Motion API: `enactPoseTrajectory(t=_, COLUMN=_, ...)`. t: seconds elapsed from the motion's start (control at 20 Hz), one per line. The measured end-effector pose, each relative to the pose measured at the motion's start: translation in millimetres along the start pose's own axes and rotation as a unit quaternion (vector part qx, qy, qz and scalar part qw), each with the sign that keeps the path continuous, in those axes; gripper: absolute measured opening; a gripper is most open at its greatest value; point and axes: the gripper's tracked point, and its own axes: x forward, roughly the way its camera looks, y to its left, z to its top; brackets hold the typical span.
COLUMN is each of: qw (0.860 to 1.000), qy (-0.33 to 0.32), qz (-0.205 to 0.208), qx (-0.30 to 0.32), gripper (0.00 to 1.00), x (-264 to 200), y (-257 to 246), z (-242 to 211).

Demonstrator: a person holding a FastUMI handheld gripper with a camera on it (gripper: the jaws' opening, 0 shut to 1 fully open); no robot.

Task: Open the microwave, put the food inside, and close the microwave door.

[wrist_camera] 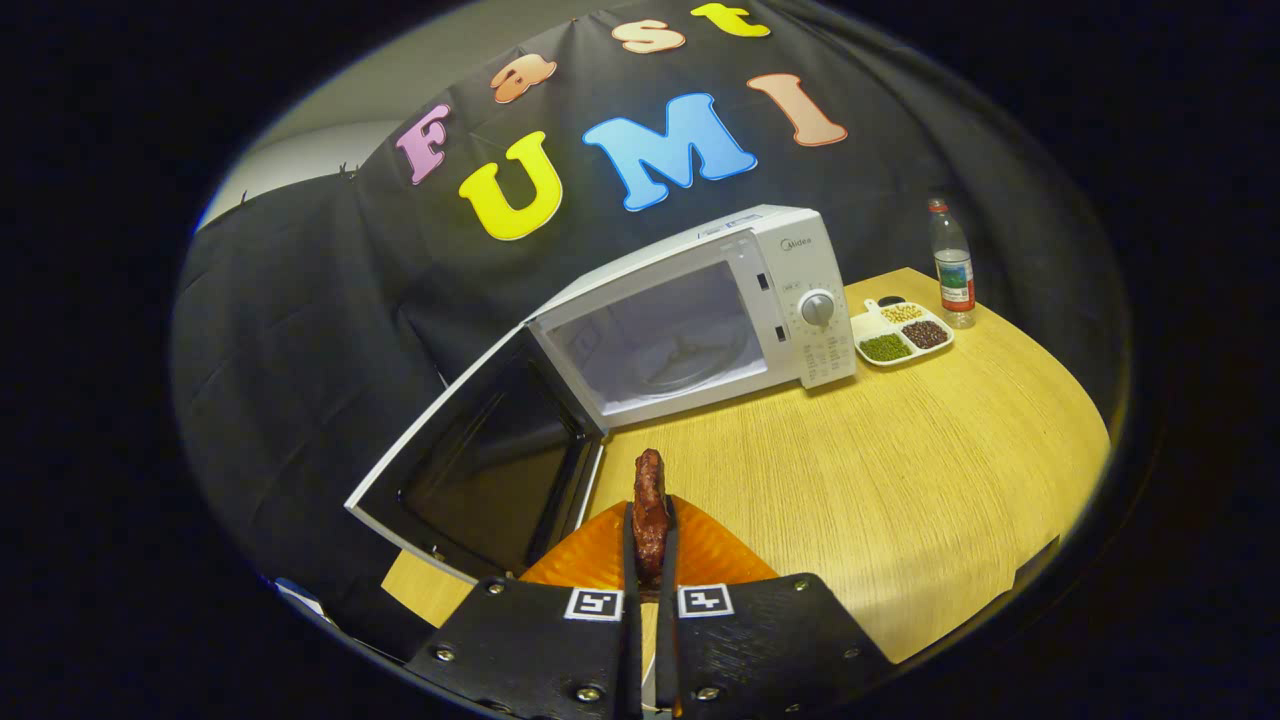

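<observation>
the microwave (700,310) door (480,460) is already open, the gripper (650,560) is clenched on the food (650,505), maybe a piece of meat, above the orange plate (590,555) on the bench (900,480), so putting it inside and closing the door are left.

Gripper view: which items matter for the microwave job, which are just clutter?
Job: microwave, its open door, food clamped in the gripper, orange plate below.
Clutter: bean tray, bottle.
</observation>
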Motion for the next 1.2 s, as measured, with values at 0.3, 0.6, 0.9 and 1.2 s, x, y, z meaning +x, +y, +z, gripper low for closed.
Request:
enactPoseTrajectory(t=0.3, qw=1.000, qy=-0.018, qz=0.010, qx=0.004, gripper=0.06, x=48.9, y=6.2, z=35.5)
enactPoseTrajectory(t=0.6, qw=0.999, qy=-0.034, qz=0.006, qx=-0.008, gripper=0.06, x=102.7, y=6.1, z=56.5)
enactPoseTrajectory(t=0.9, qw=0.999, qy=-0.051, qz=0.002, qx=-0.005, gripper=0.06, x=155.7, y=-0.9, z=69.2)
enactPoseTrajectory(t=1.2, qw=0.998, qy=-0.067, qz=0.005, qx=0.005, gripper=0.06, x=207.8, y=-6.6, z=80.7)
